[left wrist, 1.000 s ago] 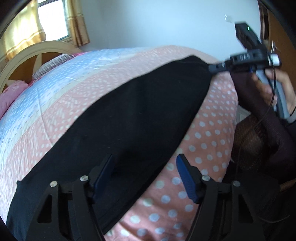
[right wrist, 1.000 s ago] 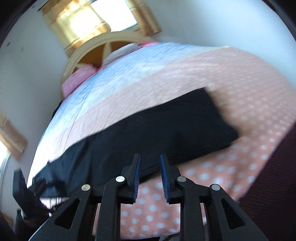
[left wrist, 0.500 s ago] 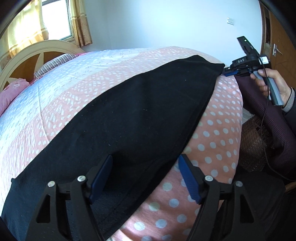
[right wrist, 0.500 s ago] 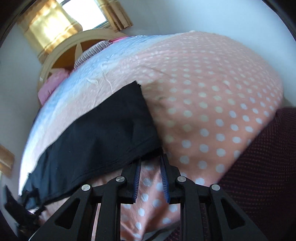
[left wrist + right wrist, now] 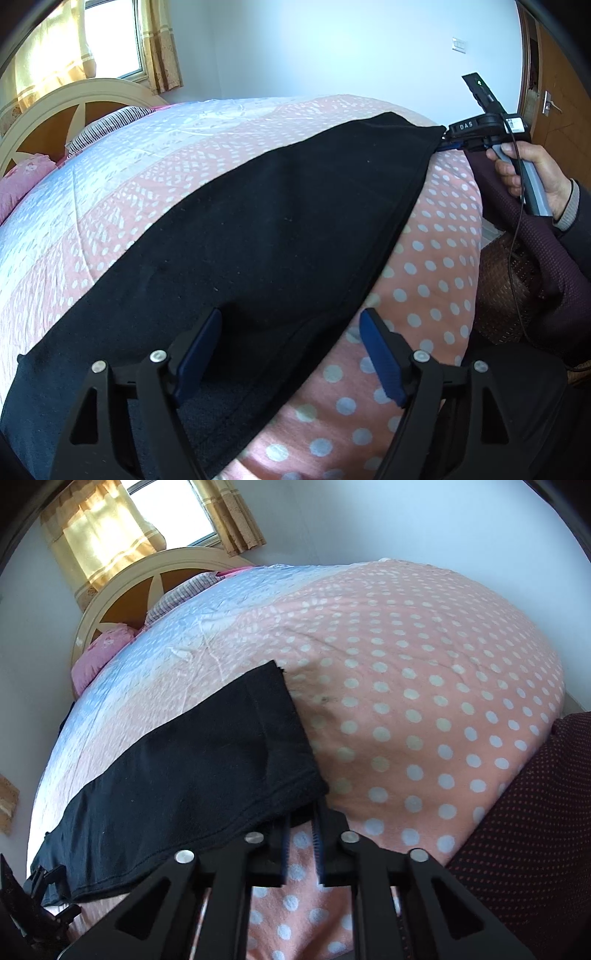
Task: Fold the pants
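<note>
Pants: the black pants (image 5: 266, 258) lie flat and long across the bed (image 5: 436, 266).
Right tongs (image 5: 301, 834): a moment ago they hung apart beside the hem; now they are closing on its corner at 12 o'clock.
Left tongs (image 5: 291, 350): opening, straddling the near edge, gripping nothing.
Meaning: one end caught; I think the fold can start.

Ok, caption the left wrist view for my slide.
Left gripper opening over black pants on a polka-dot bedspread.
</note>
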### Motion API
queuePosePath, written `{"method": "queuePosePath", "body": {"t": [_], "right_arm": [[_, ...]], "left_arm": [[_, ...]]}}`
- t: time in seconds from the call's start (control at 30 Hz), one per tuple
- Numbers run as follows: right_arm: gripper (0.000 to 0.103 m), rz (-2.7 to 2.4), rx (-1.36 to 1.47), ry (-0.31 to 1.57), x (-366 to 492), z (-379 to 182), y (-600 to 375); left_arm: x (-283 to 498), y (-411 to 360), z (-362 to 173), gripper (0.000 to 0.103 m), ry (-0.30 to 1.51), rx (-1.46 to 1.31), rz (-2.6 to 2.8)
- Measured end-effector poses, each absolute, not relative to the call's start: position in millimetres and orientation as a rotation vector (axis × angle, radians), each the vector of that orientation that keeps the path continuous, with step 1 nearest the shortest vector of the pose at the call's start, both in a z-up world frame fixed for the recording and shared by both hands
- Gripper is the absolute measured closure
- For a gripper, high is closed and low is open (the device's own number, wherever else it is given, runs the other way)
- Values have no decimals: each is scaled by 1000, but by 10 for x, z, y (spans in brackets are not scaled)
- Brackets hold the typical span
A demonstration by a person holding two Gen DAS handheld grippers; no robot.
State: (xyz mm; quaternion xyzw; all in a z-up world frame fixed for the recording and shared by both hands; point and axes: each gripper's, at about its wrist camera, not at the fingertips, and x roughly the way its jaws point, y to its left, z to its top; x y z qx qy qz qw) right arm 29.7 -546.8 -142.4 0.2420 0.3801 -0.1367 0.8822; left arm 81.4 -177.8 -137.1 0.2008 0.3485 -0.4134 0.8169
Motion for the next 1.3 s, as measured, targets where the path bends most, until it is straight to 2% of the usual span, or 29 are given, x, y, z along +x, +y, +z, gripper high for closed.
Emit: {"method": "queuePosePath", "body": {"t": [0.17, 0.3, 0.37, 0.4, 0.43, 0.67, 0.73, 0.77, 0.8, 0.83, 0.9, 1.03, 1.17, 1.2, 1.27, 1.3], "right_arm": [[97, -353, 497, 745, 212, -1351, -5590], [96, -340, 496, 776, 280, -1433, -5592], [89, -328, 528, 759, 243, -1392, -5650], [71, -345, 558, 755, 208, -1395, -5706], [60, -383, 590, 746, 146, -1391, -5782], [59, -276, 750, 601, -114, -1177, -5904], [59, -237, 694, 646, 13, -1132, -5752], [60, -251, 659, 675, 79, -1148, -5685], [66, -266, 636, 705, 134, -1200, -5633], [79, -278, 621, 736, 189, -1273, -5607], [95, -278, 606, 776, 258, -1387, -5590], [96, -320, 545, 731, 215, -1285, -5589], [96, -328, 550, 742, 246, -1439, -5662], [94, -326, 544, 733, 251, -1436, -5652], [69, -350, 533, 724, 246, -1385, -5666], [50, -394, 514, 708, 223, -1321, -5669]], "left_arm": [[818, -1770, -1371, 23, 743, 421, -884], [820, -1782, -1378, 21, 744, 428, -894], [808, -1796, -1378, 21, 741, 434, -889], [801, -1803, -1378, 20, 739, 437, -888], [799, -1808, -1379, 20, 739, 437, -887], [792, -1816, -1393, 20, 738, 435, -886], [792, -1809, -1396, 20, 739, 436, -887], [790, -1813, -1397, 20, 739, 437, -887], [788, -1811, -1399, 20, 739, 439, -887], [788, -1811, -1400, 19, 738, 441, -887], [788, -1810, -1397, 19, 737, 440, -886], [769, -1786, -1382, 19, 725, 435, -881], [776, -1758, -1398, 19, 723, 426, -881], [770, -1759, -1398, 17, 722, 431, -885], [761, -1768, -1401, 15, 721, 443, -890], [756, -1772, -1401, 14, 720, 448, -891]]}}
